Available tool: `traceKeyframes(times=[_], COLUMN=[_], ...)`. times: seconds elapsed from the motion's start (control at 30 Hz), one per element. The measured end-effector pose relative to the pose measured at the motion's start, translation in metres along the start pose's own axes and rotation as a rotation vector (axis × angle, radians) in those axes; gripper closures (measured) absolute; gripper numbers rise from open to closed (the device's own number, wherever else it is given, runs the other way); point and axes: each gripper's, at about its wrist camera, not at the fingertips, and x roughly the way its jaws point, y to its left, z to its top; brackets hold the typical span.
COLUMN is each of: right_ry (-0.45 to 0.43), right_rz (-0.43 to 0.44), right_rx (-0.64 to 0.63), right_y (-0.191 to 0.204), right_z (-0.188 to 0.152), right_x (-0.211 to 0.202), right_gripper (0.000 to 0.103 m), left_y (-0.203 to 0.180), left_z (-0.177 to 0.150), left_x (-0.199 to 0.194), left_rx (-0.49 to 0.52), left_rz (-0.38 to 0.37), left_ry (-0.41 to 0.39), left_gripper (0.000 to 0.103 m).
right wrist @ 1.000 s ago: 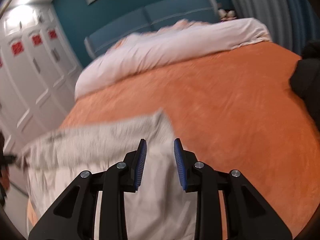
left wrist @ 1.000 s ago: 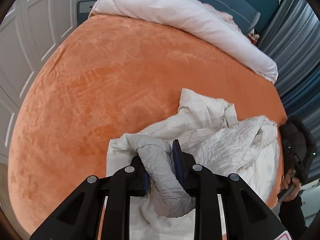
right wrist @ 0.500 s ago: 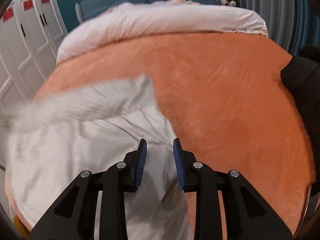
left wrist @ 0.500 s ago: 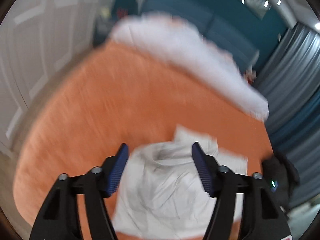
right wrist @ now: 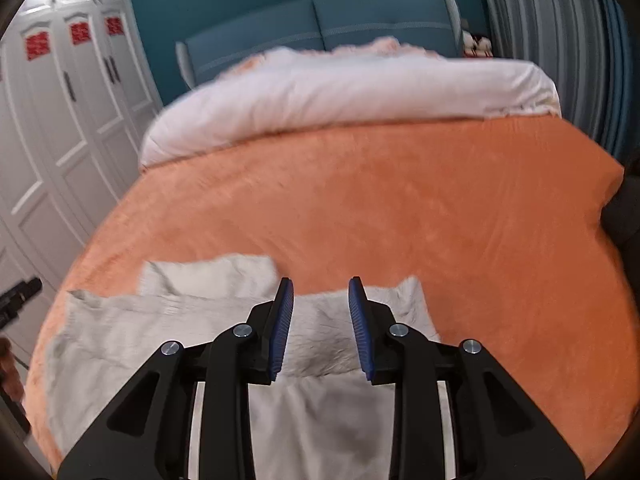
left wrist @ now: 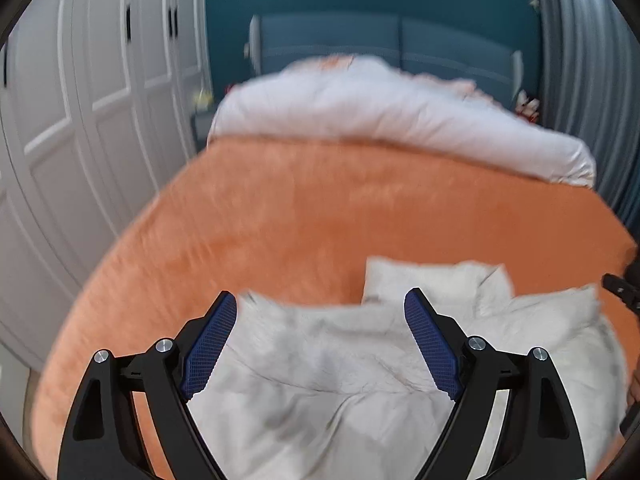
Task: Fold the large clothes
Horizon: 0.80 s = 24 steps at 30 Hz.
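Garment on an orange bed.
Our left gripper, just opened wide, holds nothing; our right gripper stands narrow, empty.

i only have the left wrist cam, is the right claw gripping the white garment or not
Observer: Not that I can see. In the right wrist view the right claw hangs over the white garment with its jaws a little apart, and the pads are not pressing on the cloth.
Operator: how far right does the cloth run
Observer: It ends just right of that claw. Beyond it there is only the orange bedspread.
Operator: anything else over on that side
Observer: A dark bundle shows at the bed's right edge, but it is too cut off to tell what it is.
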Motion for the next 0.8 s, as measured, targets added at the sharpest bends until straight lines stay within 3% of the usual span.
traceKeyframes(times=[0.1,0.2,0.27,0.47,0.8], right_ry=[0.060,0.101,0.112,0.107,0.076], right_rz=[-0.046,-0.031,-0.011,-0.024,0.000], right_rx=[0.026,0.082,0.112,0.116,0.139], right_y=[-0.017,-0.035,-0.040,-0.037,-0.042], right_z=[-0.018,-0.035,-0.040,-0.052,-0.059], right_x=[0.033,0.054,0.064,0.083,0.091], right_gripper=[0.078,0.078,0.078,0.078,0.078], left_y=[0.001,0.013,0.024,0.015,0.020], left_z=[-0.016,-0.035,-0.048,-0.062,-0.070], left_x=[0.043,0.079,0.104,0.117,0.131], left_rx=[-0.021,-0.033,-0.062,-0.058,-0.101], left_rz=[0.056,0.104,0.075,0.103,0.060], left_ry=[0.043,0.105,0.152,0.123,0.120], left_gripper=[0.020,0.020,0.018,0.015,0.013])
